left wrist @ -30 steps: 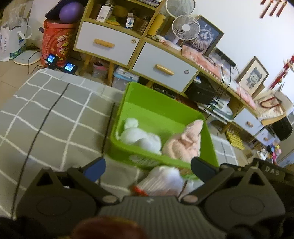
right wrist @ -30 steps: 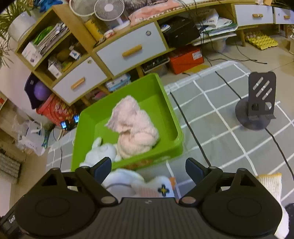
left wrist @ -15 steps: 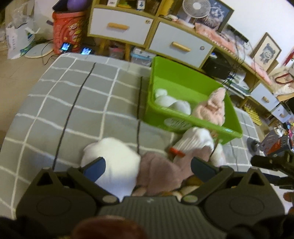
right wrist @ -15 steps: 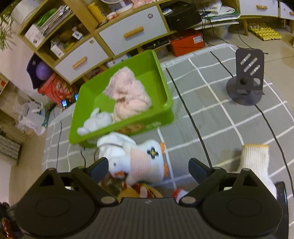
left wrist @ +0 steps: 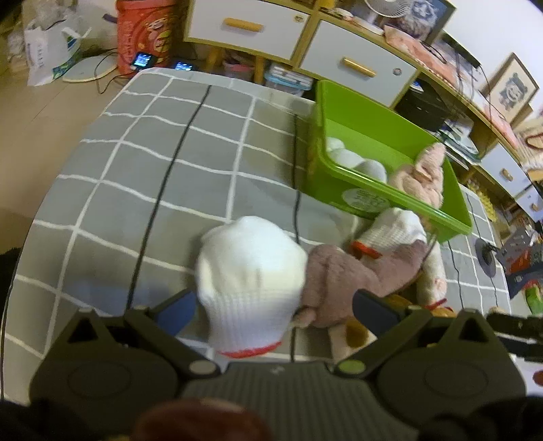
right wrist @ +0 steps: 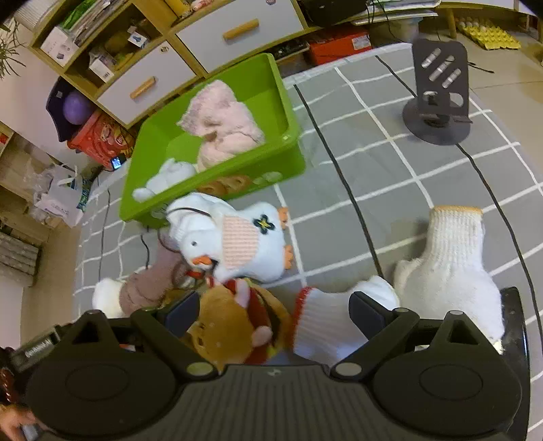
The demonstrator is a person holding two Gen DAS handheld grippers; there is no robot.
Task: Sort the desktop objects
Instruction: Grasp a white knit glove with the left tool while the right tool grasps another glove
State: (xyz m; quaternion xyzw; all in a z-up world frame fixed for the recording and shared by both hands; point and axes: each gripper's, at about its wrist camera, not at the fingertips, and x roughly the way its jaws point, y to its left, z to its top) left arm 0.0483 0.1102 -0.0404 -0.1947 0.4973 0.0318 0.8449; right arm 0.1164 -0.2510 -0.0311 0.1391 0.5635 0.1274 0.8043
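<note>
A green bin (left wrist: 400, 203) (right wrist: 258, 169) on the grey checked cloth holds a pink plush (right wrist: 220, 125) and a white plush (right wrist: 169, 176). In front of it lie a white duck plush (right wrist: 237, 237), a mauve plush (left wrist: 356, 274) (right wrist: 146, 288), a brown plush (right wrist: 230, 329) and white knit gloves. My left gripper (left wrist: 275, 308) is open, its jaws either side of a white glove (left wrist: 251, 274). My right gripper (right wrist: 271, 312) is open above the brown plush and a red-cuffed glove (right wrist: 325, 325). Another white glove (right wrist: 451, 257) lies to the right.
A black phone stand (right wrist: 437, 98) stands at the cloth's far right. Behind the bin are wooden cabinets with white drawers (left wrist: 353, 64) and cluttered shelves. A red box (left wrist: 146, 30) and plastic bags sit on the floor at the left.
Both grippers have pulled back from the bin toward me. The pile of plush toys and gloves has come into view under them. Both stay open.
</note>
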